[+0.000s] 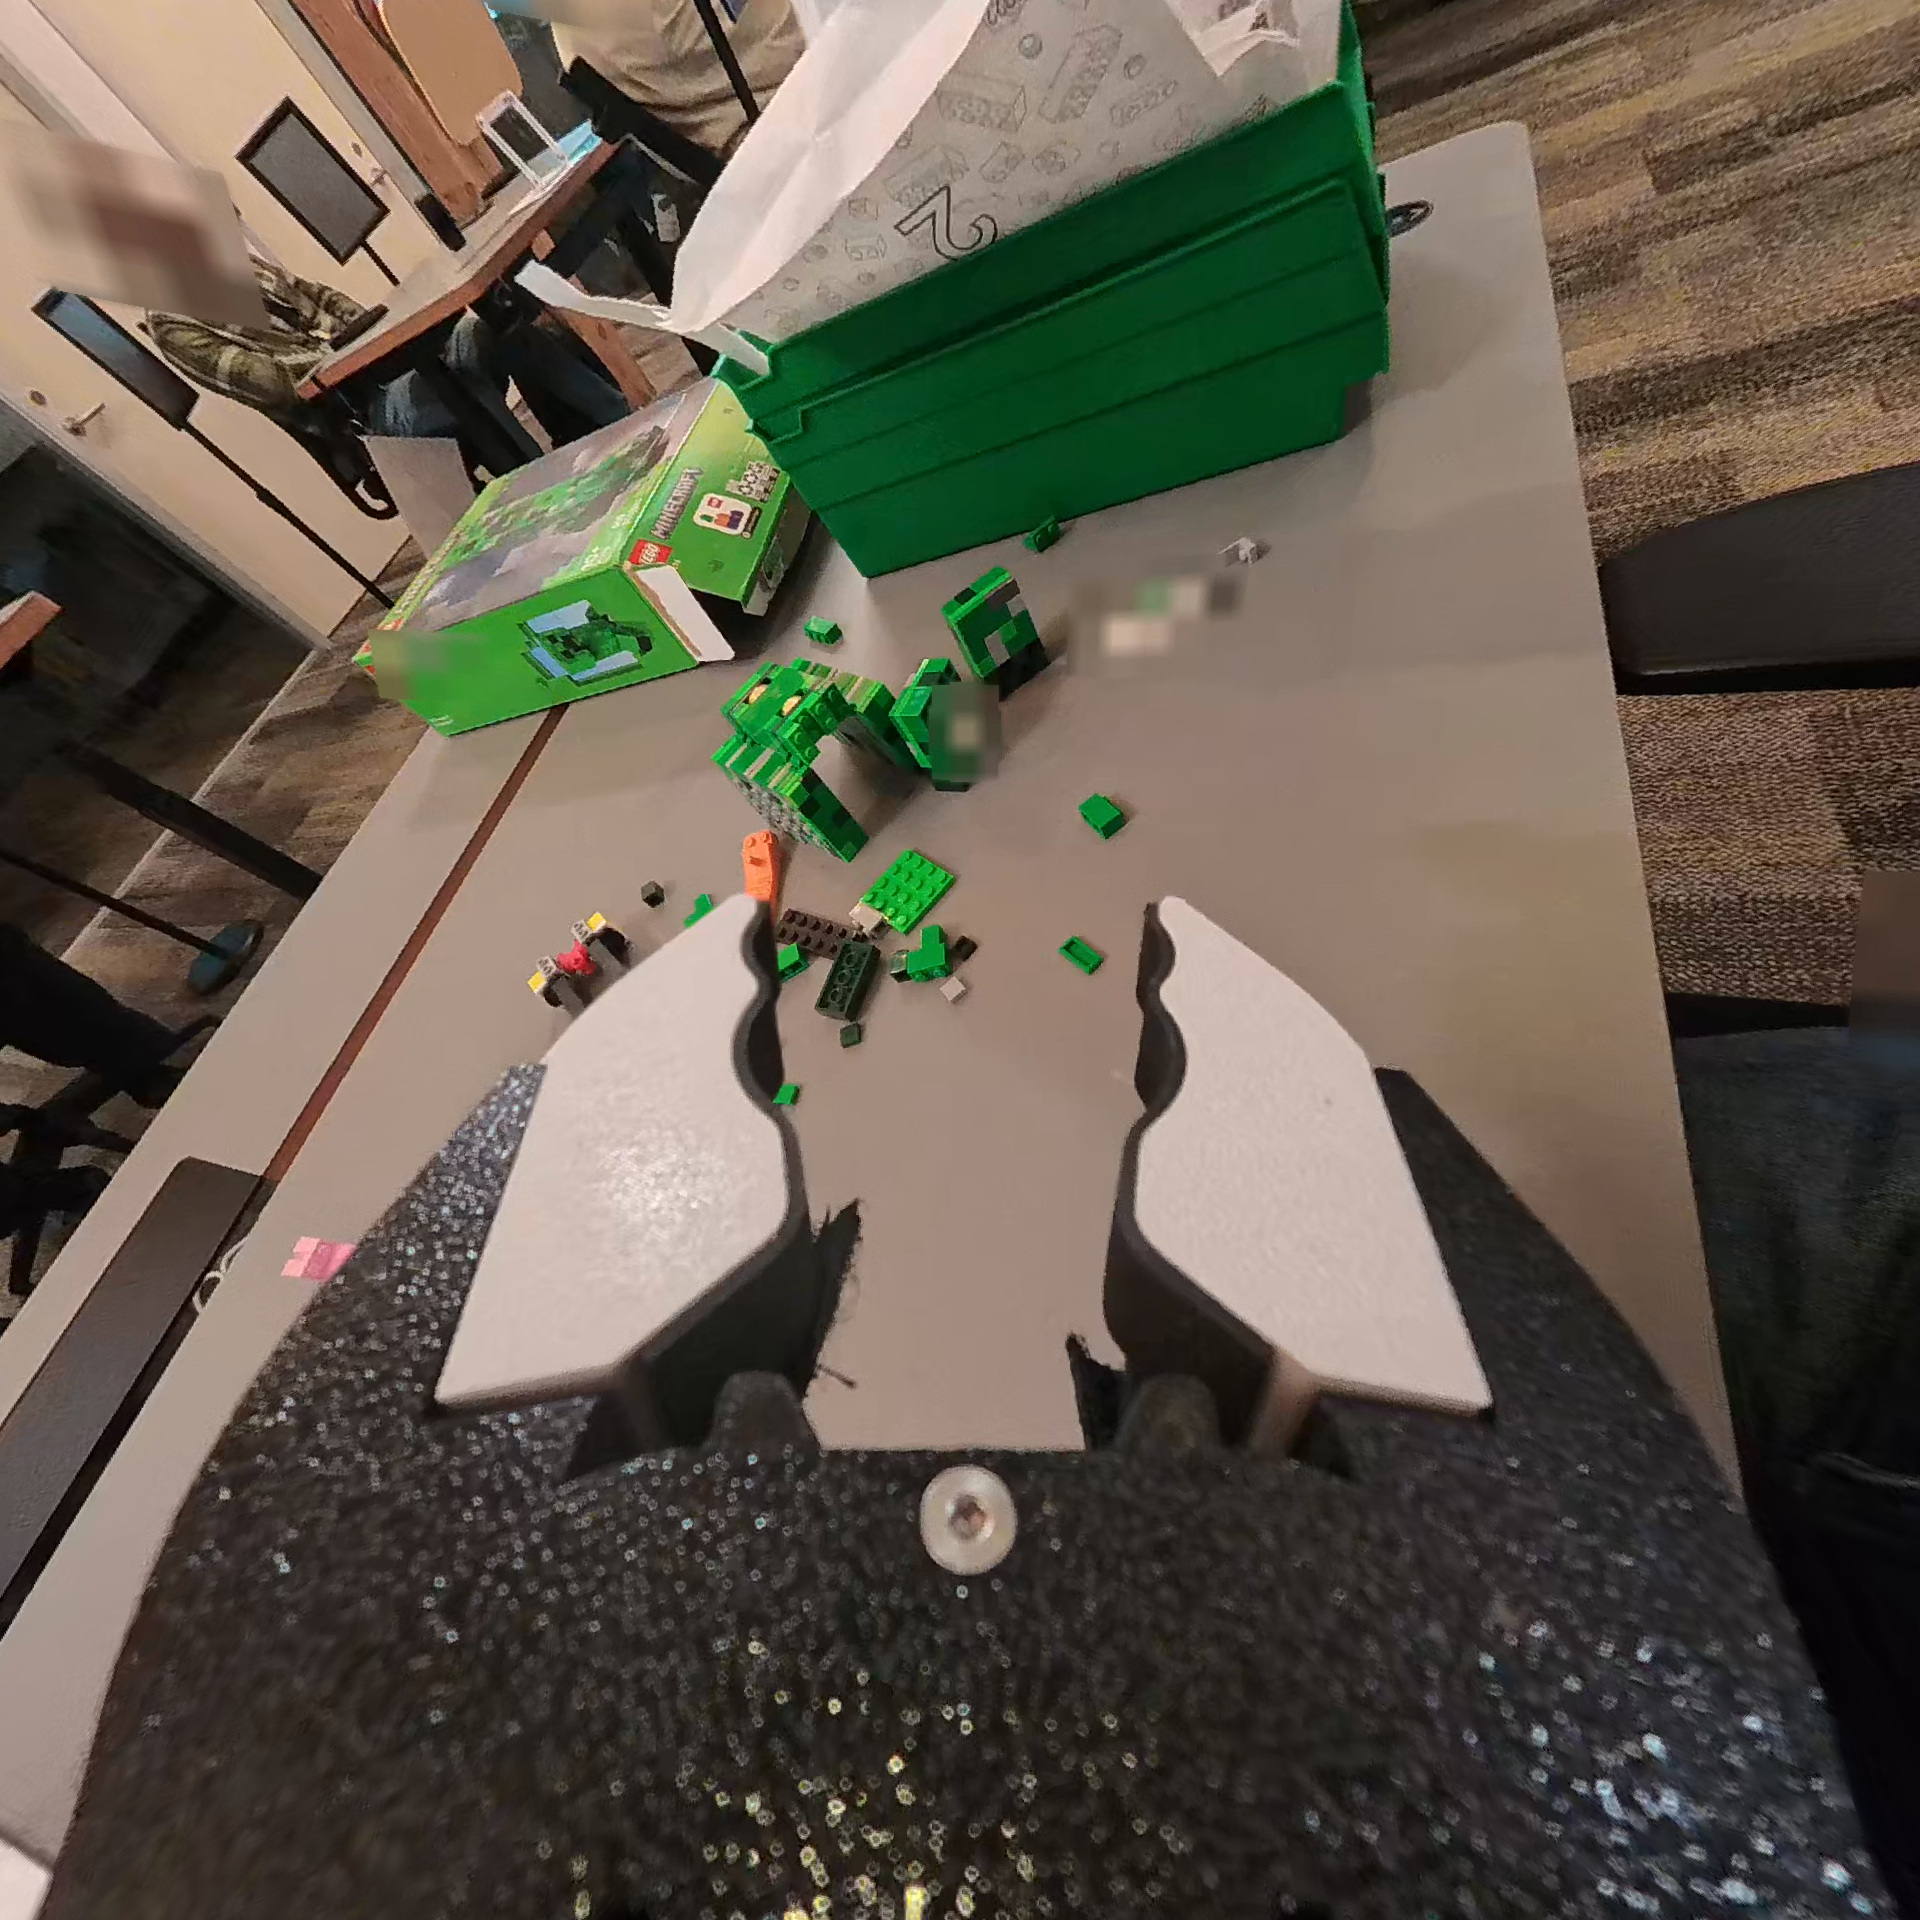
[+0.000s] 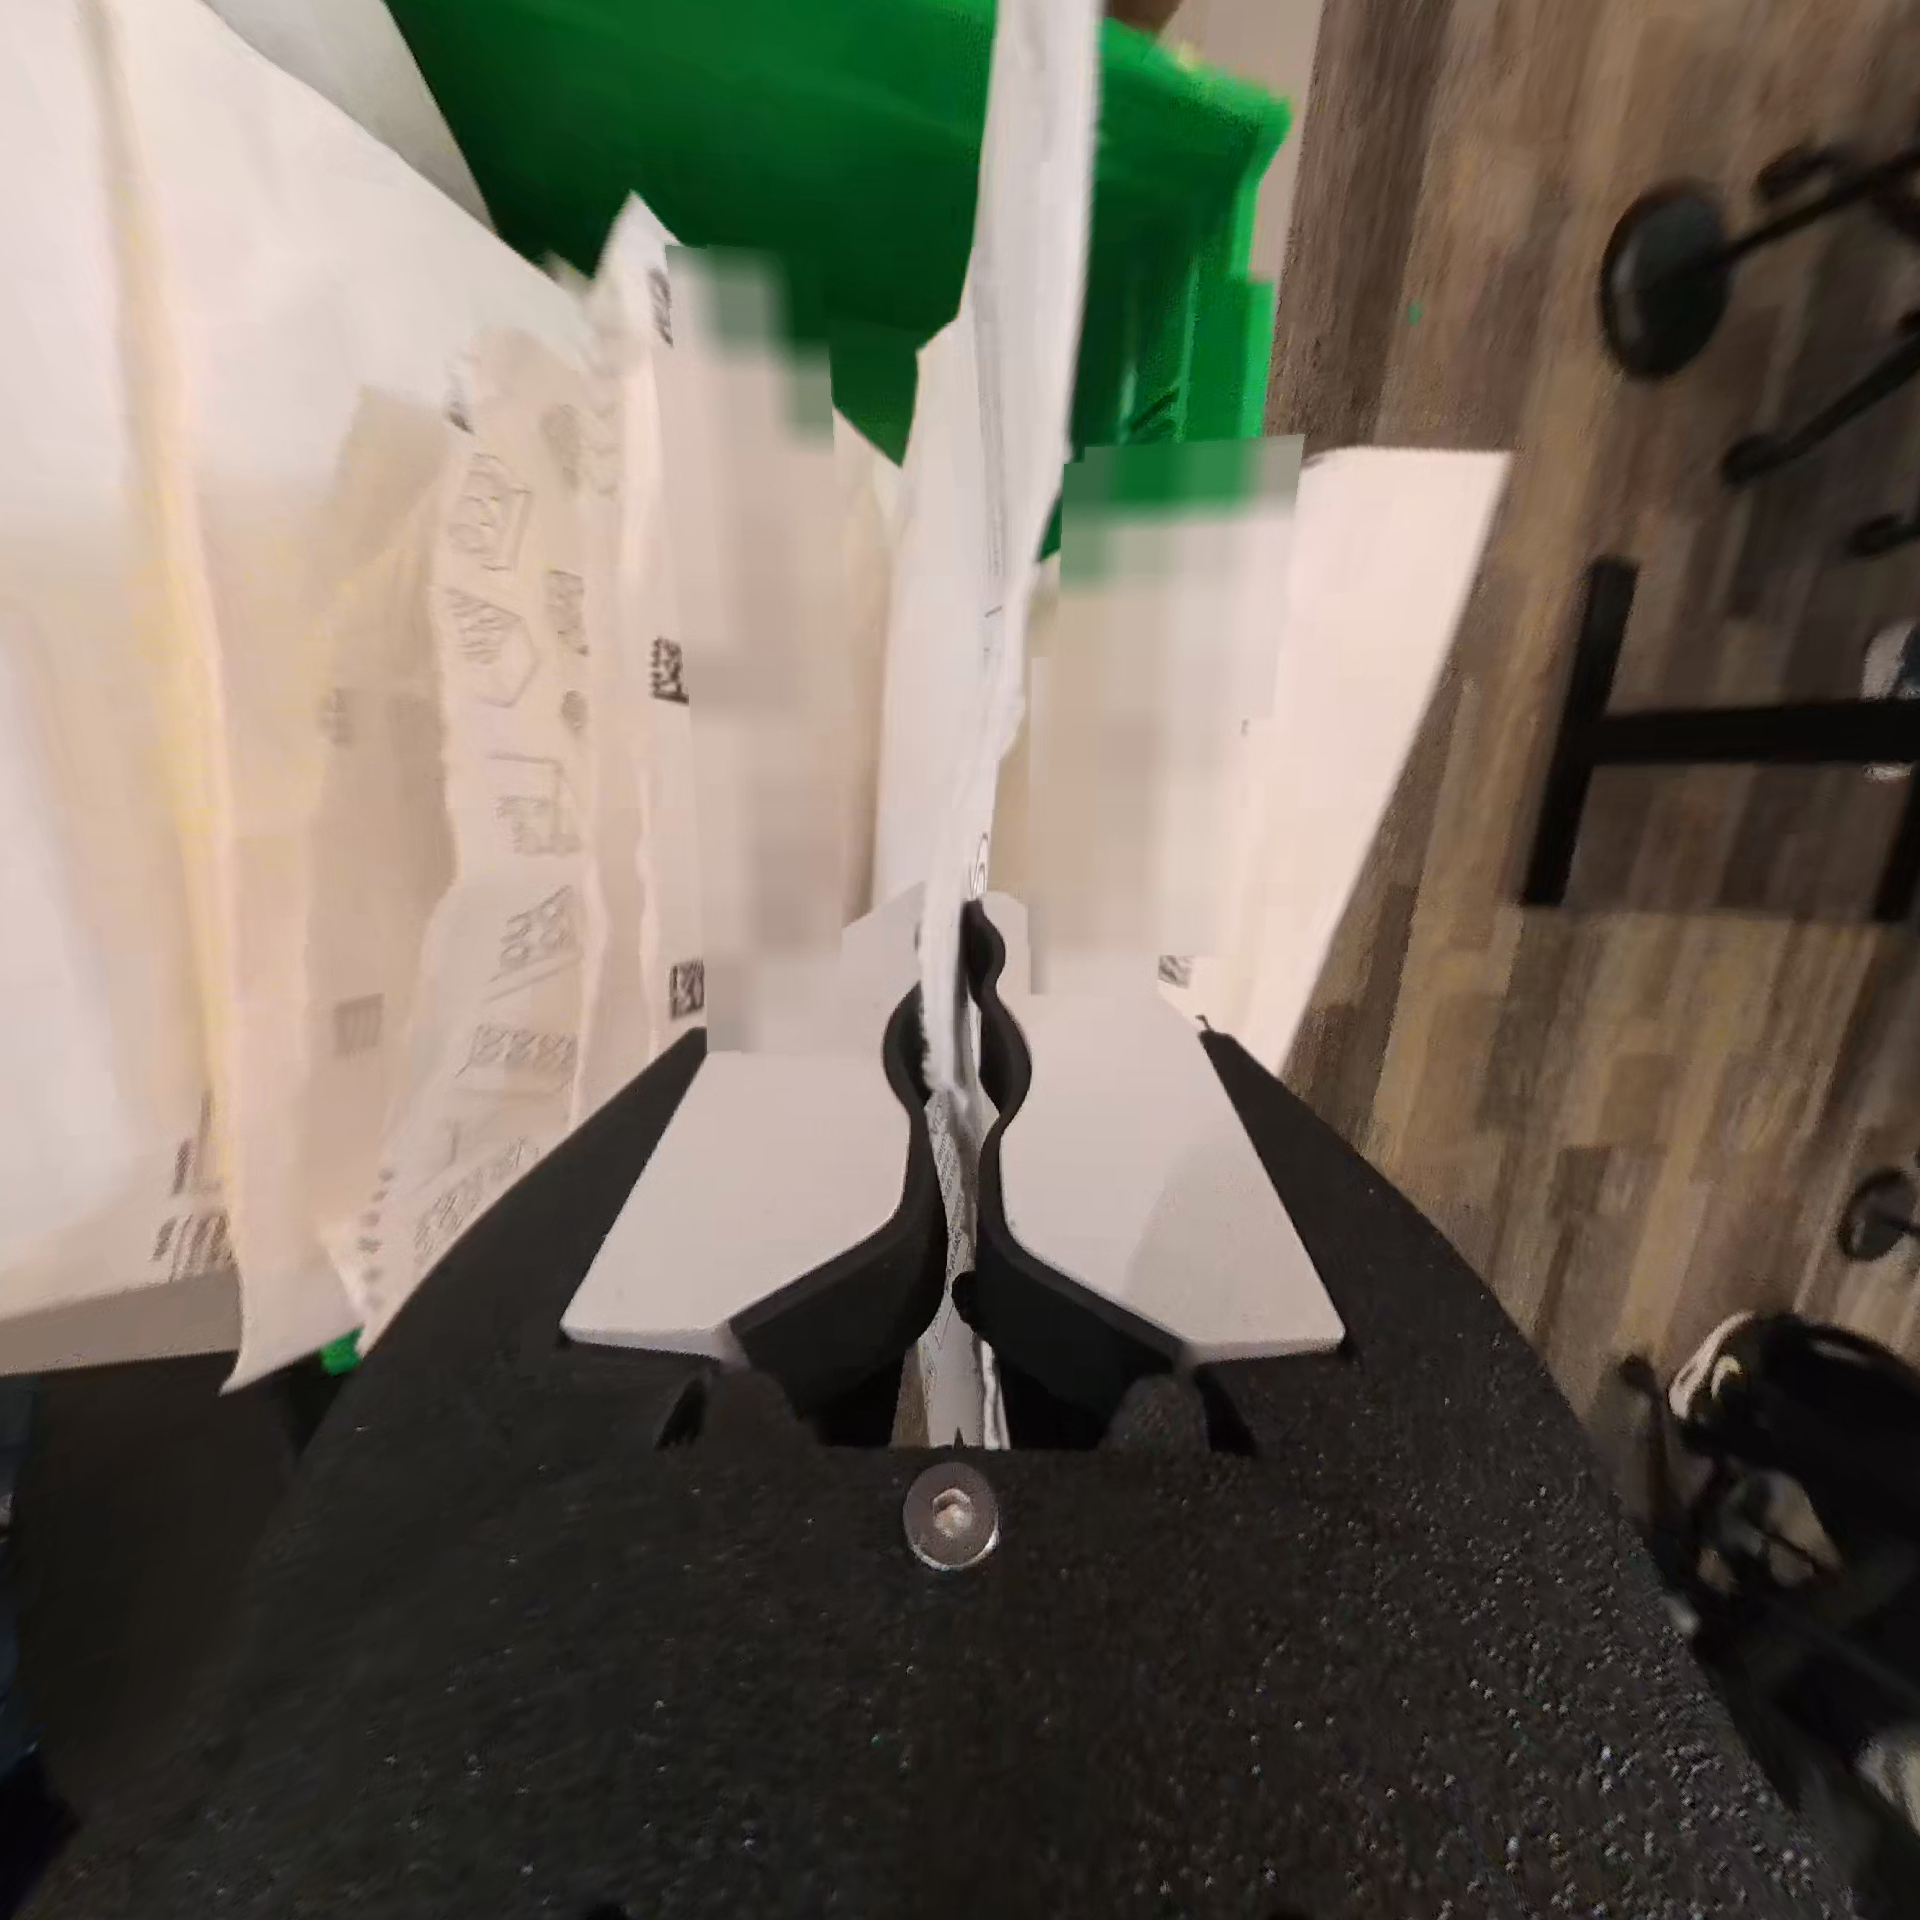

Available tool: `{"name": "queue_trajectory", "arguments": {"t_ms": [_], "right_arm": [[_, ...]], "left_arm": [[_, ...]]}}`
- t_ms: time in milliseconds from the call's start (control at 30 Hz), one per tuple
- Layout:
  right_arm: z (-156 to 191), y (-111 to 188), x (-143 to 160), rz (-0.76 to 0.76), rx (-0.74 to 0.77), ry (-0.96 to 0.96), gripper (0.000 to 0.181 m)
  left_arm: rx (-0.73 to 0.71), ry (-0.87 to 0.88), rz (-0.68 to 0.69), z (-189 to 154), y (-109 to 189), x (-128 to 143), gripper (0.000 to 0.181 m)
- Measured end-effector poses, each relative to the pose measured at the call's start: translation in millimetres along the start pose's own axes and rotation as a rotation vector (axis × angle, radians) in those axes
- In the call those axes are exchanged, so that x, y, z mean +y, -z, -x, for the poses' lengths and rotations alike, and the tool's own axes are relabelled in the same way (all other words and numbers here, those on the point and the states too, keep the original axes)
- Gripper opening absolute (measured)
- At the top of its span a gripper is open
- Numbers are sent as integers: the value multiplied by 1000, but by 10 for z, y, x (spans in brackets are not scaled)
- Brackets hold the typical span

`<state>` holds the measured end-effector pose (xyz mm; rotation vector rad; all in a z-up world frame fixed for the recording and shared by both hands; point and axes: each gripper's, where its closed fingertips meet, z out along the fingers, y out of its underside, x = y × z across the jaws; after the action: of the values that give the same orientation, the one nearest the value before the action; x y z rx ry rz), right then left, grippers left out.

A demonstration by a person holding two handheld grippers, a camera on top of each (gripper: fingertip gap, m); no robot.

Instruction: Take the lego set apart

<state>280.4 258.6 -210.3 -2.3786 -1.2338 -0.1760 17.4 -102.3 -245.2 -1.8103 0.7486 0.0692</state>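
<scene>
— While pinching a thin white paper sheet (image 2: 951, 997), pressed almost together: right tongs (image 2: 961, 935). Hard up against the white printed bags (image 2: 499, 727) and green bins (image 2: 727, 135), far end of the tabletop (image 1: 1351, 831).

— And the left tongs (image 1: 951, 914)?

— Spread wide, holding nothing, hovering above the near tabletop, aimed at the loose pieces.

— Whereabouts of the lego set?

— Mid-tabletop: half-dismantled green model (image 1: 810, 748), separate blocky green head (image 1: 995, 623) just beyond to the right. Loose bits nearer: green plate (image 1: 909, 888), orange brick separator (image 1: 762, 864), dark green brick (image 1: 847, 977). Green box (image 1: 582, 582) off to the far left.

— Step in hand?

— Probably a pause in the pulling apart; right side busy with paper, not bricks. Plenty left joined.

— Next?

— Likely letting go of the paper, bringing the right tongs back, bracing the model with one pair and prying with the other. Small studs, firm grip needed.
</scene>
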Motion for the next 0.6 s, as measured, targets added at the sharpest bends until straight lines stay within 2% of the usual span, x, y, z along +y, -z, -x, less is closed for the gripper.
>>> {"name": "queue_trajectory", "arguments": {"t_ms": [33,200,333,467,567,600], "right_arm": [[5,-112,15,36,-5,-8,0],[41,-455,51,125,-13,-31,0],[48,-439,30,116,13,3,0],[20,-158,-82,-46,45,-12,28],[72,251,-126,-224,66,1,44],[184,409,-123,-286,36,30,52]], "left_arm": [[2,2,3,-3,-5,8,66],[11,8,20,-5,-12,61,66],[13,19,20,10,-4,84,66],[10,35,19,20,6,130,66],[5,48,16,20,22,184,61],[0,50,10,25,31,194,59]]}}
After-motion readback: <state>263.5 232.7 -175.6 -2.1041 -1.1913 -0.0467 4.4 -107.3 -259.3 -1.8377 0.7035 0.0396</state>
